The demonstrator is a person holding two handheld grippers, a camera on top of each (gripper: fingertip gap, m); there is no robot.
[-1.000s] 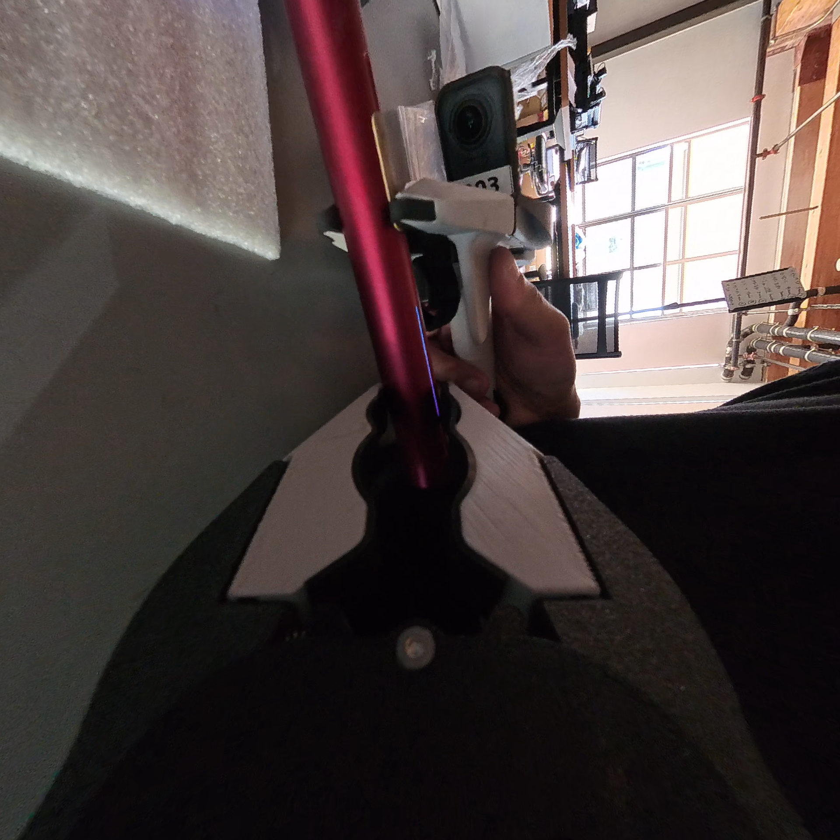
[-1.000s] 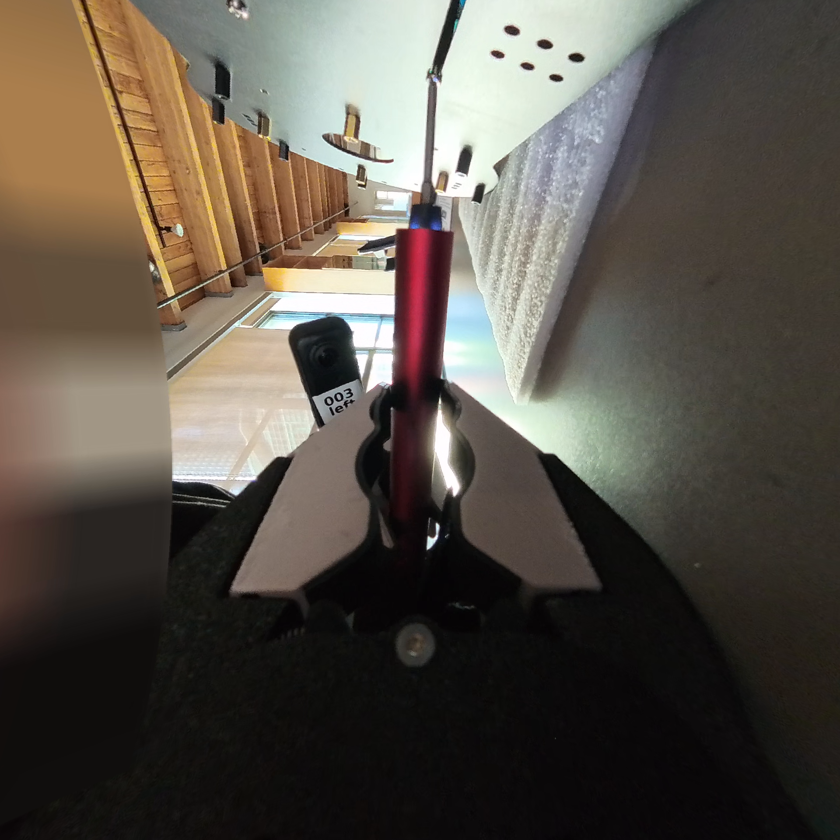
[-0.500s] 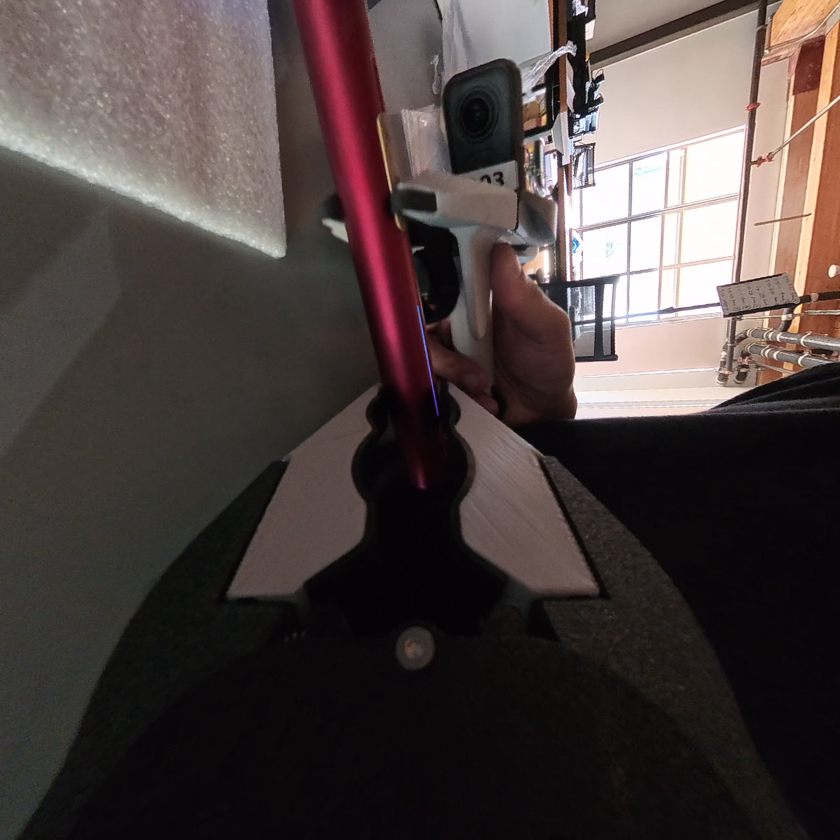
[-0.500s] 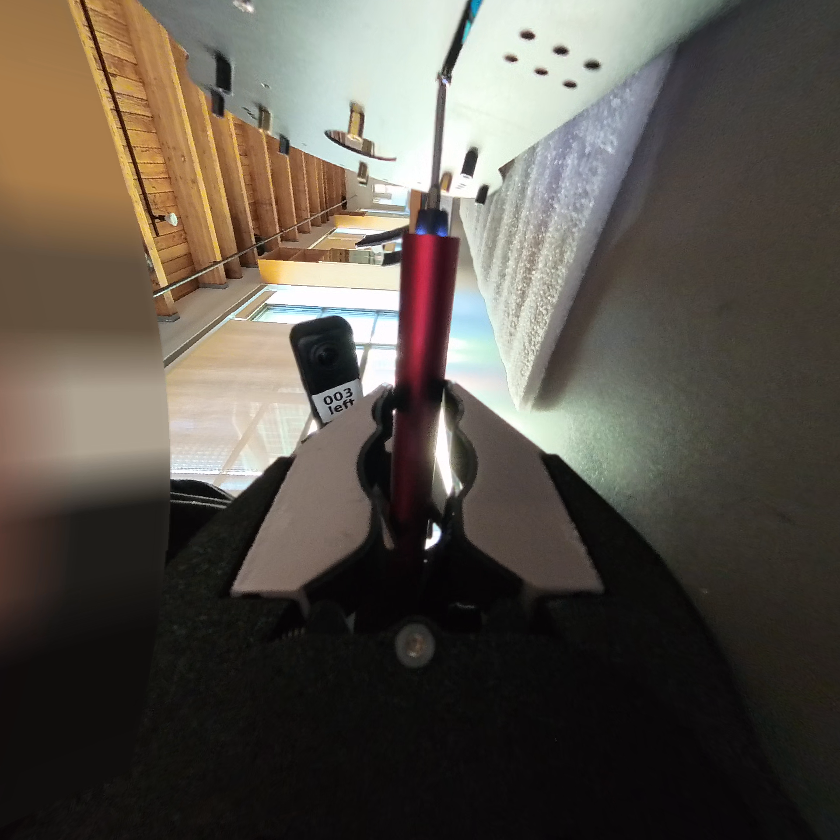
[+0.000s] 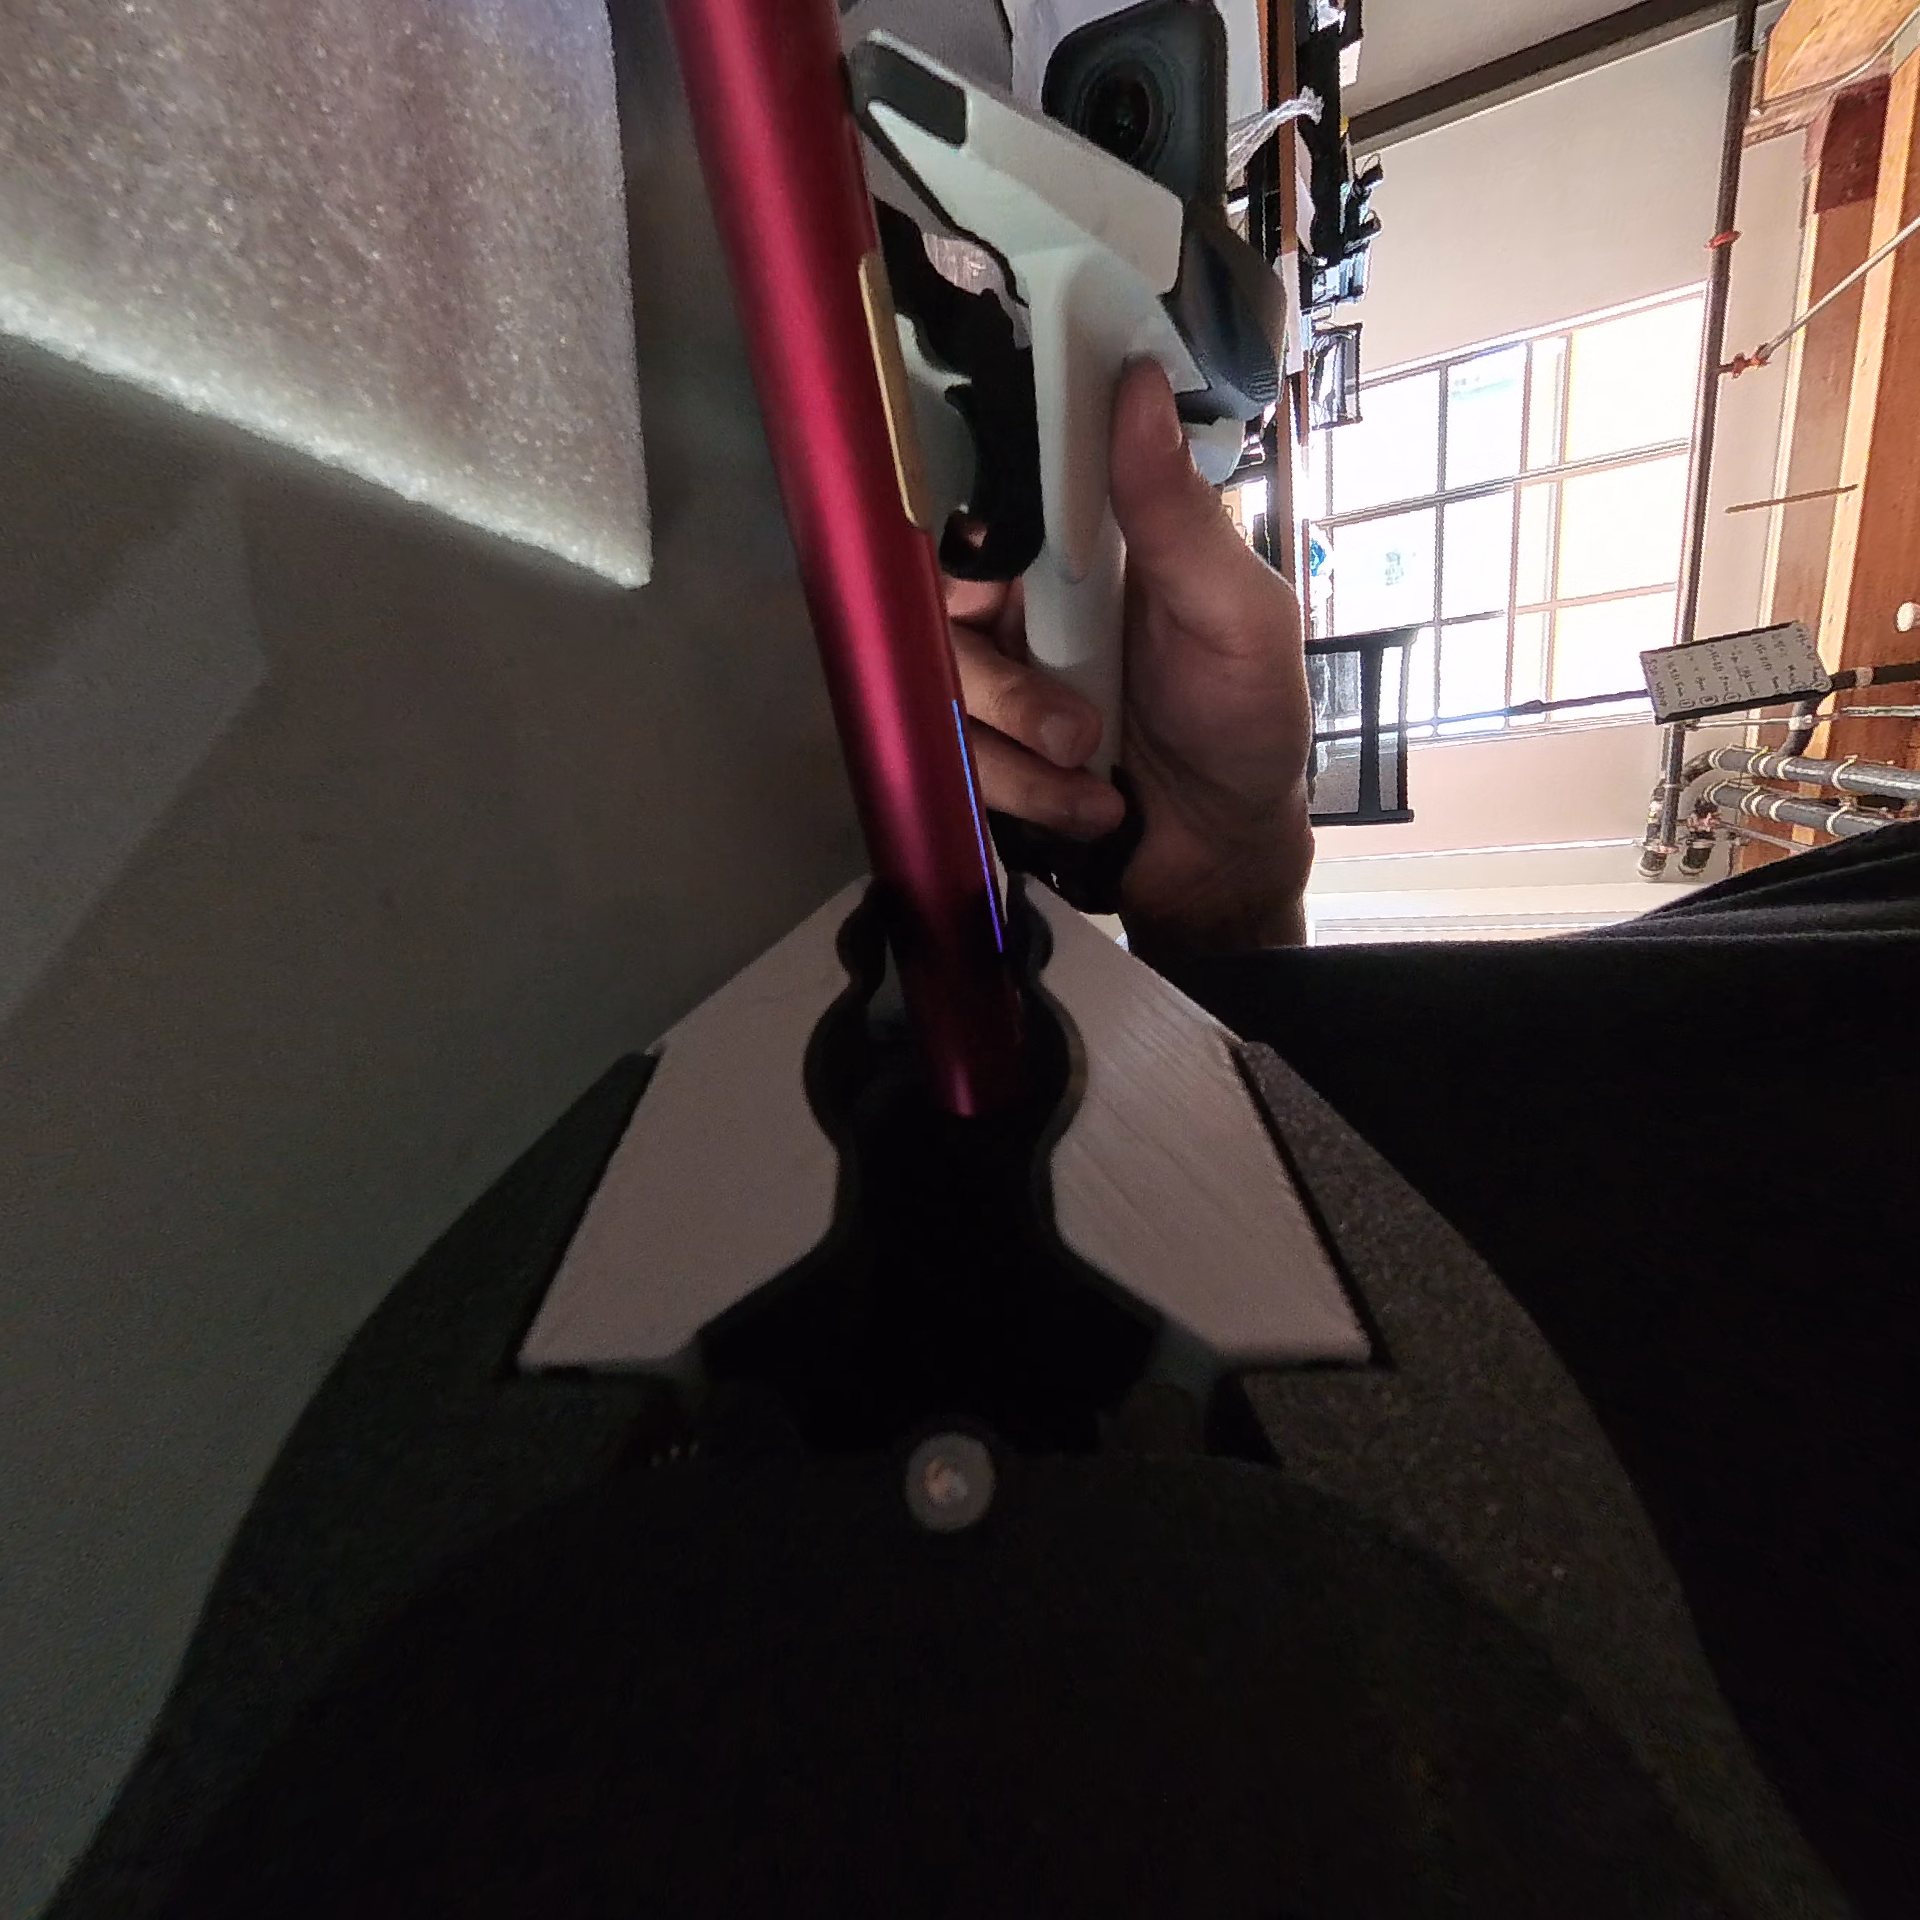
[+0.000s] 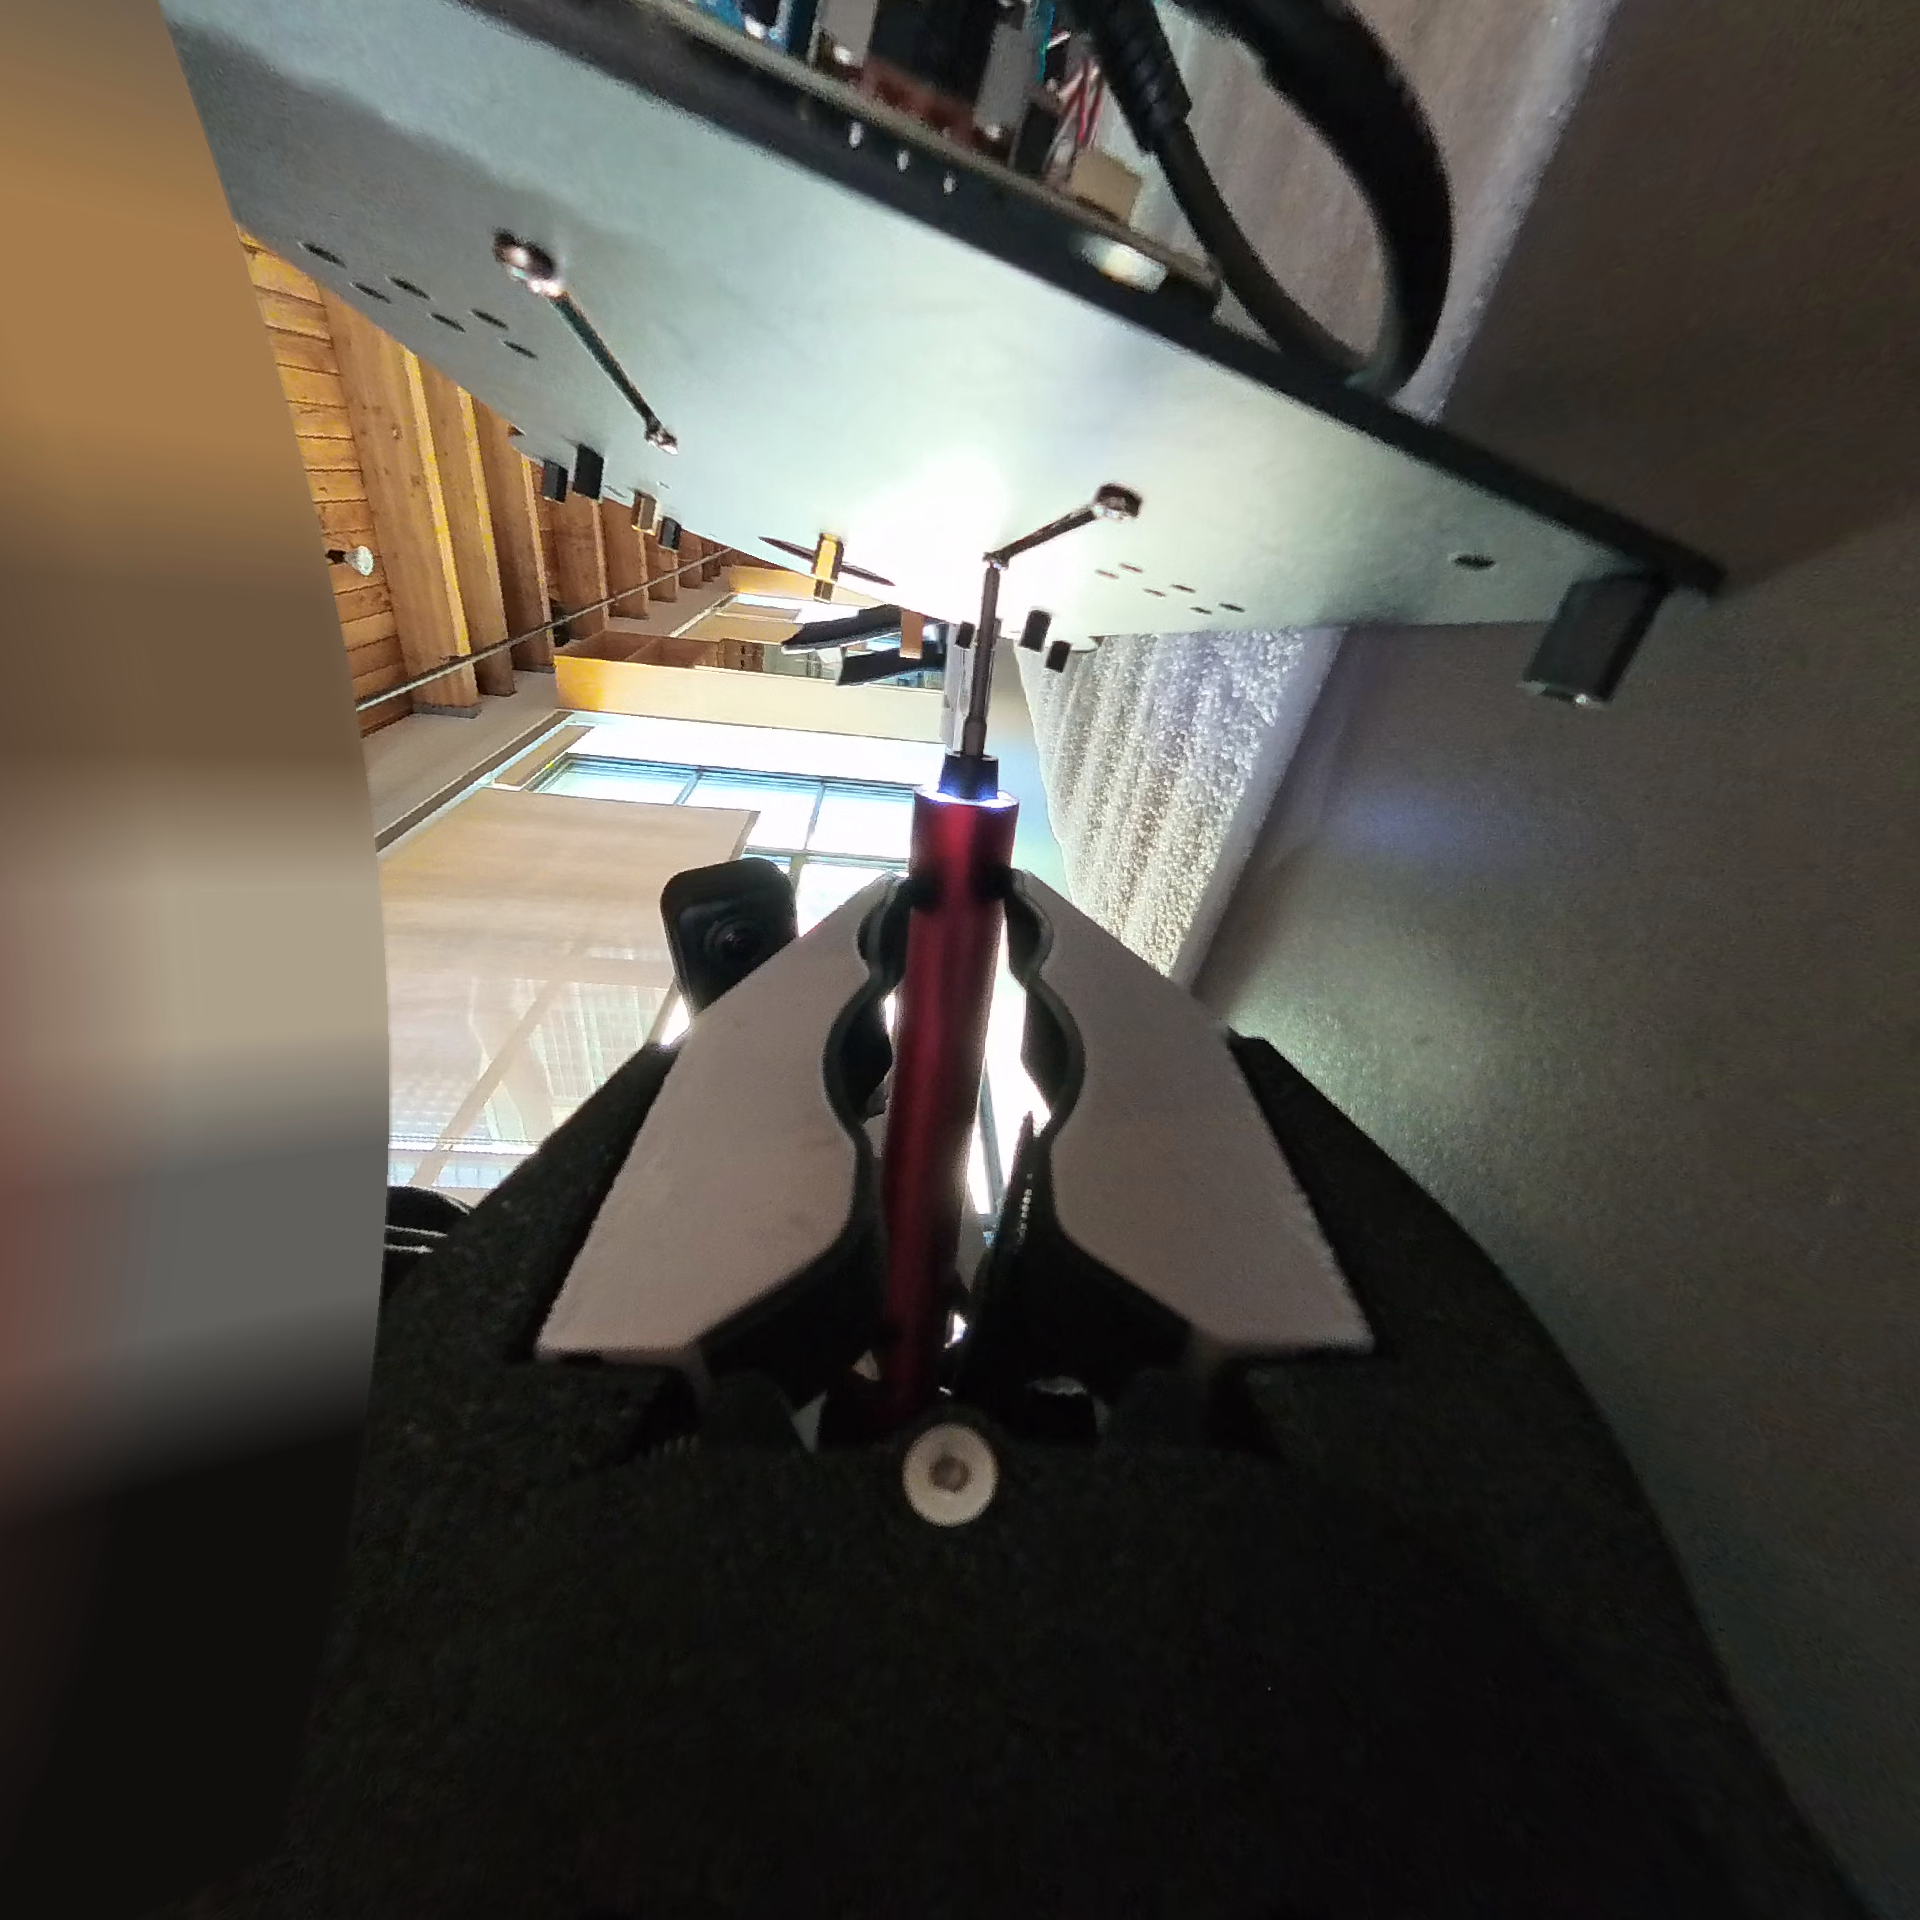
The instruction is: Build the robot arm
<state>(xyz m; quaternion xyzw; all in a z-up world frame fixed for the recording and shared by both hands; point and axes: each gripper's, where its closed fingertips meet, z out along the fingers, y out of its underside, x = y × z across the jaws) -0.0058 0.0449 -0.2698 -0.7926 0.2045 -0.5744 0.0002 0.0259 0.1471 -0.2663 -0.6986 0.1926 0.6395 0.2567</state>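
A slim red electric screwdriver (image 6: 940, 1039) is held by both grippers. My right gripper (image 6: 940, 894) is shut on its front part. Its silver bit (image 6: 977, 675) points up, and the tip meets a slim silver screw (image 6: 1060, 530) on a glossy grey metal panel (image 6: 831, 343). A light glows at the screwdriver's collar. My left gripper (image 5: 945, 914) is shut on the rear end of the red screwdriver (image 5: 831, 468). Beyond it, a person's hand (image 5: 1195, 707) grips the white body of the right gripper (image 5: 1049, 260).
A second long screw (image 6: 587, 348) lies across the panel farther left. A circuit board with black cables (image 6: 1299, 156) sits behind the panel's edge. A white foam block (image 5: 312, 239) and a grey surface (image 5: 312, 831) are close by. A dark sleeve (image 5: 1558, 1143) is at the right. Some 11 centimeters of space lies between my two pairs of fingers.
The right gripper and screwdriver have moved closer to the metal panel, so the bit now meets the screw. In the left view the right gripper looms larger and more tilted.
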